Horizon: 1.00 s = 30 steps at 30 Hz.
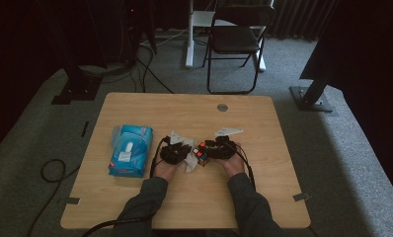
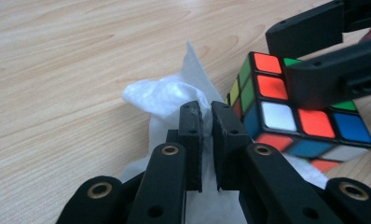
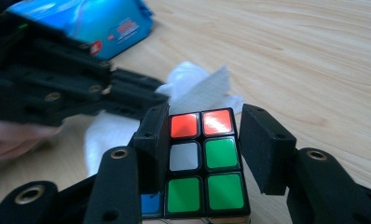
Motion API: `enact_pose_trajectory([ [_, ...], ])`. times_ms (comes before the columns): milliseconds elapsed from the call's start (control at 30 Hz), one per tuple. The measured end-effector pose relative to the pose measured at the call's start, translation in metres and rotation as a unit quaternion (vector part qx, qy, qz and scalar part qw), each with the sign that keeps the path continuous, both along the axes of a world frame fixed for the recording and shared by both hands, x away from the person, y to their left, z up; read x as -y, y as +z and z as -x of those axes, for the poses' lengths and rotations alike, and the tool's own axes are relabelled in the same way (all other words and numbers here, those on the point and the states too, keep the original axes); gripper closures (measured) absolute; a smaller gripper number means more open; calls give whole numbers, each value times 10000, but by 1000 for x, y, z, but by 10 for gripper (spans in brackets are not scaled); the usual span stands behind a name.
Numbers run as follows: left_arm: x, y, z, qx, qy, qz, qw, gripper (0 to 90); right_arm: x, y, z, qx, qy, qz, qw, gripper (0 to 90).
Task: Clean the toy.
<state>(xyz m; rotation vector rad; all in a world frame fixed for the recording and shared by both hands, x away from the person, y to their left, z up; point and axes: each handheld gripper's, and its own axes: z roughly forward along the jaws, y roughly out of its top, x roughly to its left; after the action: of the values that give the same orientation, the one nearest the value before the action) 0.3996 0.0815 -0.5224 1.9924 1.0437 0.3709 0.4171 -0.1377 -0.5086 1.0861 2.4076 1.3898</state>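
Note:
A Rubik's cube (image 1: 201,154) sits at the table's middle, partly on a crumpled white wipe (image 1: 189,166). My right gripper (image 1: 206,151) is shut on the cube (image 3: 204,158), one pad on each side, with green, orange and white stickers facing its camera. My left gripper (image 1: 187,153) is shut on the wipe (image 2: 165,93); its pads (image 2: 193,135) pinch a fold of it just left of the cube (image 2: 286,116). The right gripper (image 2: 286,60) reaches over the cube's top in the left gripper view. Both grippers point at each other, tips close together.
A blue pack of wipes (image 1: 130,150) lies left of my left hand, also in the right gripper view (image 3: 95,23). A round grommet (image 1: 222,107) sits near the wooden table's (image 1: 184,207) far edge. Beyond it stands a black folding chair (image 1: 236,39).

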Motion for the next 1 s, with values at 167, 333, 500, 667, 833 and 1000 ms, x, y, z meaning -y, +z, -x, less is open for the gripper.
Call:
enact_pose_trajectory([
  [167, 5, -2, 3, -28, -230, 37, 9997, 836, -1, 0, 1, 17, 123, -5, 9999, 531],
  [333, 15, -2, 14, 20, -470, 147, 9988, 835, 3, 2, 0, 5, -214, 77, 9997, 471],
  [500, 19, -4, 18, 13, -505, 124, 9986, 835, 11, 2, 4, 24, -366, 114, 9993, 440],
  [667, 21, -6, 20, -36, -526, 153, 9985, 834, 21, 0, 9, -33, -437, 17, 9990, 437],
  [833, 23, -6, 23, -30, -593, 184, 9981, 835, 24, 1, 11, -175, -509, -15, 9986, 438],
  [1000, 24, -6, 24, -32, -579, 184, 9981, 835, 24, 3, 14, -194, -486, 98, 9986, 436],
])
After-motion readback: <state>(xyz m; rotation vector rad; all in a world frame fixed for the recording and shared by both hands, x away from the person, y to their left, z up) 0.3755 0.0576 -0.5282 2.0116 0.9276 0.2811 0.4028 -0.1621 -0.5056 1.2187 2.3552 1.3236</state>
